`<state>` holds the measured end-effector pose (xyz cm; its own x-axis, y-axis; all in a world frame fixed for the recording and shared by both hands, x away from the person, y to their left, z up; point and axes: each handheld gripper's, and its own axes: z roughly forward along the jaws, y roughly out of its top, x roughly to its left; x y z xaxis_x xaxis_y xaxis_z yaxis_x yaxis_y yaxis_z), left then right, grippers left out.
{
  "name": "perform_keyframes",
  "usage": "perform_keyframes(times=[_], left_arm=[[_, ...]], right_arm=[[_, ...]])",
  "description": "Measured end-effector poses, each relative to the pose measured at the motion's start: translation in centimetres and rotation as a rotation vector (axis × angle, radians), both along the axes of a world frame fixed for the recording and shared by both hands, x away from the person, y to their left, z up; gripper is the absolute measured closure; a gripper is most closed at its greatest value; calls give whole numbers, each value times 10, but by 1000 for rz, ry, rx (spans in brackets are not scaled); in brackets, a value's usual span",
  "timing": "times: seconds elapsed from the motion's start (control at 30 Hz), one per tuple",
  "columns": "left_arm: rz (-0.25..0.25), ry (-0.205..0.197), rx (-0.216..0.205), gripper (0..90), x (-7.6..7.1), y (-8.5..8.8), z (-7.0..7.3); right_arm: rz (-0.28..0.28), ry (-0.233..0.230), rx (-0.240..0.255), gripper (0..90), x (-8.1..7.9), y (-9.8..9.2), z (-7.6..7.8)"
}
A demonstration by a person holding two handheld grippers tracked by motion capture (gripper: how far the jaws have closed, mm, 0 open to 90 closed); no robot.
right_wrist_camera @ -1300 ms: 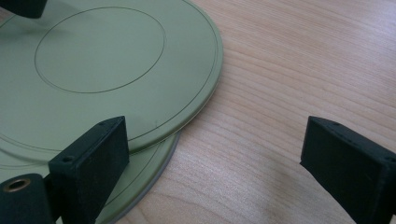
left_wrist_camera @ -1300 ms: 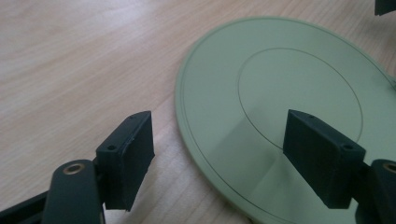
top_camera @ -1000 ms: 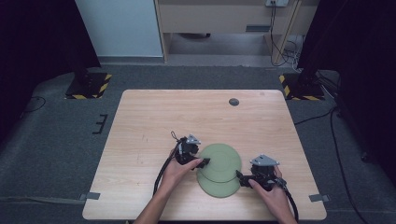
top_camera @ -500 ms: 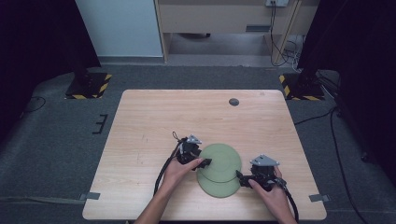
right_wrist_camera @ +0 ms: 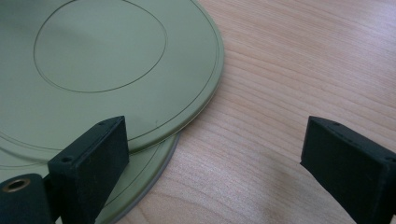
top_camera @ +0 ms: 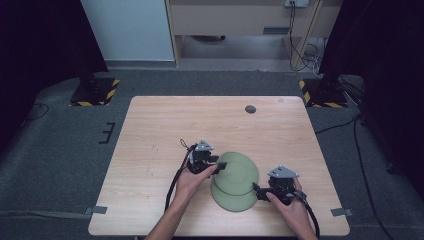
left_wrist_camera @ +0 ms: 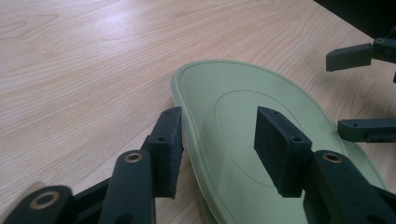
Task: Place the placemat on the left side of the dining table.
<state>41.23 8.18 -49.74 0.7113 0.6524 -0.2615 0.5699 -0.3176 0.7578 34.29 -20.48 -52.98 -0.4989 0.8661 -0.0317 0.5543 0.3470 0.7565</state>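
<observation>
Two green plates are seen overlapping near the front edge of the table (top_camera: 150, 130) in the high view, the upper plate (top_camera: 239, 170) lying partly over the lower plate (top_camera: 231, 201). The left gripper (top_camera: 220, 165) is set astride the upper plate's rim; in the left gripper view its jaws, which have just been closing, are shown with the rim between them, the pads not yet pressed on it. The right gripper (top_camera: 256, 189) is seen held wide open beside both plates in its own view.
</observation>
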Motion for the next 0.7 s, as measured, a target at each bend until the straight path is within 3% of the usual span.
perform_keyframes(times=[0.17, 0.4, 0.7], left_arm=[[4, 14, -39, 576, 0, 2, -1], [19, 30, -17, 596, 1, 5, -5], [32, 37, -21, 661, 1, 6, -5]], right_arm=[[2, 3, 0, 74, 0, 0, 0], [2, 2, -1, 73, 0, 0, 0], [-1, 3, 2, 67, 1, 0, 0]])
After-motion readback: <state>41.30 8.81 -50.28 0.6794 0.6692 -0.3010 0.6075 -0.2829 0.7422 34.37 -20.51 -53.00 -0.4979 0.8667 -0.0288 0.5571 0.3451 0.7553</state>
